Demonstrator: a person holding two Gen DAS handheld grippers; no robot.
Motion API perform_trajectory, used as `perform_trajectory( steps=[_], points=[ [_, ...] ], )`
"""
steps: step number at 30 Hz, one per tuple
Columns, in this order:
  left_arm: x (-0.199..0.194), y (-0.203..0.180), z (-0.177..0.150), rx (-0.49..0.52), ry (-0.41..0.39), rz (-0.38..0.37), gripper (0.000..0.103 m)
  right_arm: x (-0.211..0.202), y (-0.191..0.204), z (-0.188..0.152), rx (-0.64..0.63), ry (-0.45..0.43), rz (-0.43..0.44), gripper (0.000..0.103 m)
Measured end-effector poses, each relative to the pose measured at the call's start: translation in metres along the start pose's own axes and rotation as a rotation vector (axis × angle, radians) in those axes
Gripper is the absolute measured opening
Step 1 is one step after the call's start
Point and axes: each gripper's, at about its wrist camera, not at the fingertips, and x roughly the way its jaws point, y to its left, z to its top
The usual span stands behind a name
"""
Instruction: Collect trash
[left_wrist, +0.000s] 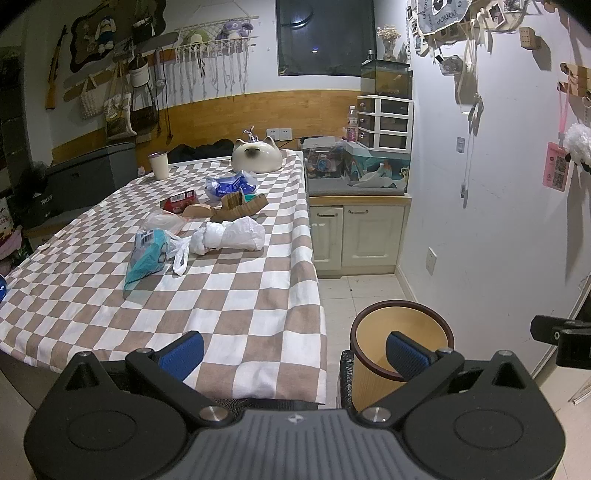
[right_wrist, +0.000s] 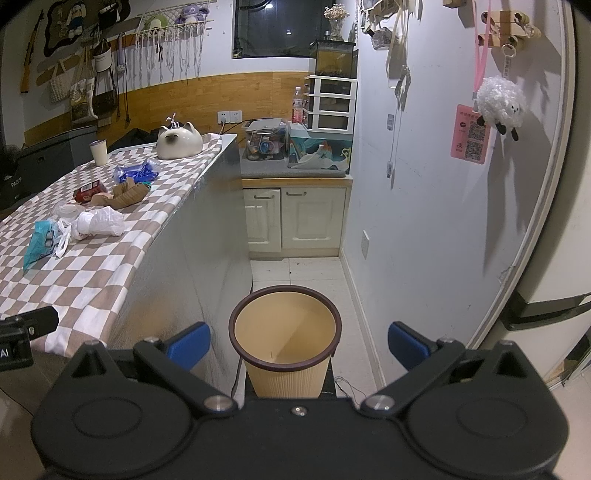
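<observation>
Right rim of the waste bin (left_wrist: 402, 332) partly covered by a blue finger pad (left_wrist: 406, 354) in the left wrist view. Print on the red box (left_wrist: 180, 201) too small to read. Bin base hidden behind the gripper body in the right wrist view.

A: Tablecloth (left_wrist: 240, 295)?
B: Tan-and-white checks.
A: Bin (right_wrist: 284, 336)?
B: Pale yellow, ribbed outside, dark brown rim.
A: Trash on the cloth?
B: White crumpled bag (left_wrist: 236, 234); at its 8 o'clock, a teal packet (left_wrist: 147, 258). At 12, brown corrugated cardboard (left_wrist: 242, 206); at 11, a red box (left_wrist: 180, 200). Beyond, a blue-and-white wrapper (left_wrist: 229, 184).
A: Gripper pads (right_wrist: 404, 341)?
B: Blue on black.
</observation>
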Motion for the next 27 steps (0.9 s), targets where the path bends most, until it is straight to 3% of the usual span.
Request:
perform_trajectory(
  steps=[27],
  points=[
    [0.0035,-0.0035,0.0097,0.004,-0.019,0.001,0.103,0.0008,-0.0003,0.0007,-0.001,-0.004,0.001,0.103]
  ],
)
